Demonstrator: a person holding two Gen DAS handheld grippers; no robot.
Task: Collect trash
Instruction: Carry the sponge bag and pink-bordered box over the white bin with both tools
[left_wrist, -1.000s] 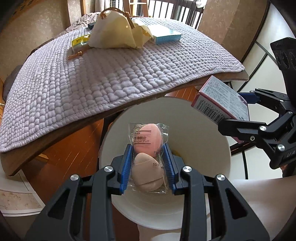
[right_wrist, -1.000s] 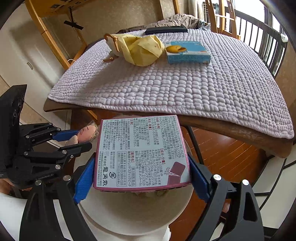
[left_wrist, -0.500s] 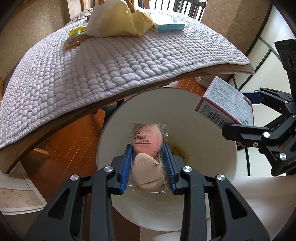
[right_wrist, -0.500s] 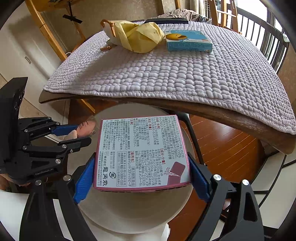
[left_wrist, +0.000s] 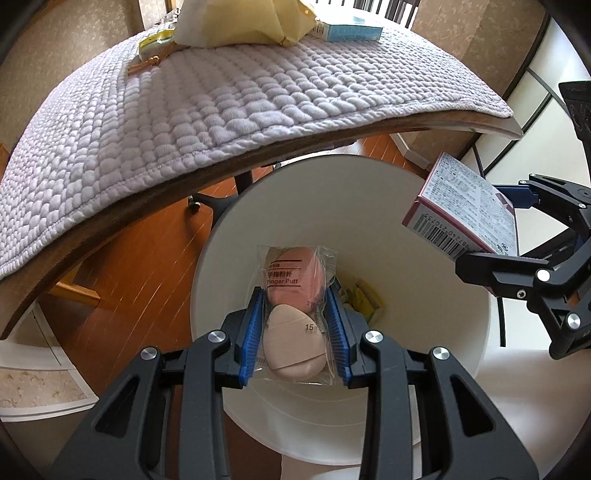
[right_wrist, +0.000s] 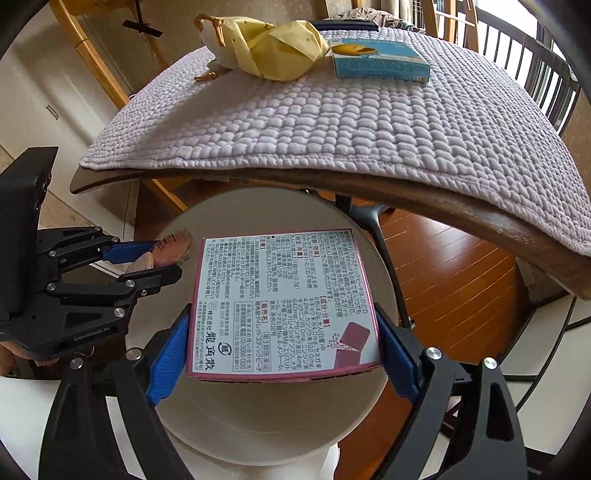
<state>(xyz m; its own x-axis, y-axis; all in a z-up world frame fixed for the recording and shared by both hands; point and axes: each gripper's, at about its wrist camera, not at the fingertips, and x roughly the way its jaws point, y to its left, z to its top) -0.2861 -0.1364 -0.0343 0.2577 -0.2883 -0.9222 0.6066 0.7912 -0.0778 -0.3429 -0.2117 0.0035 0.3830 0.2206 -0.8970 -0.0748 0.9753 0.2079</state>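
My left gripper (left_wrist: 295, 328) is shut on a clear packet of finger puffs (left_wrist: 293, 306) and holds it over the mouth of a white bin (left_wrist: 369, 177). My right gripper (right_wrist: 282, 354) is shut on a white and maroon printed box (right_wrist: 282, 302), held over the same bin (right_wrist: 266, 428). The box also shows in the left wrist view (left_wrist: 461, 210), above the bin's right rim. The left gripper with its packet (right_wrist: 166, 251) shows at the left in the right wrist view. Yellow trash (left_wrist: 365, 299) lies inside the bin.
A wooden table (left_wrist: 369, 129) covered by a lilac quilted cloth (right_wrist: 369, 122) stands just beyond the bin. On it lie a yellow bag (right_wrist: 280, 48), a blue box (right_wrist: 380, 62) and a small yellow wrapper (left_wrist: 155, 40). Wood floor (right_wrist: 454, 273) lies below.
Both grippers have come down and in over the bin with their items still held. The table edge now sits higher in both views.
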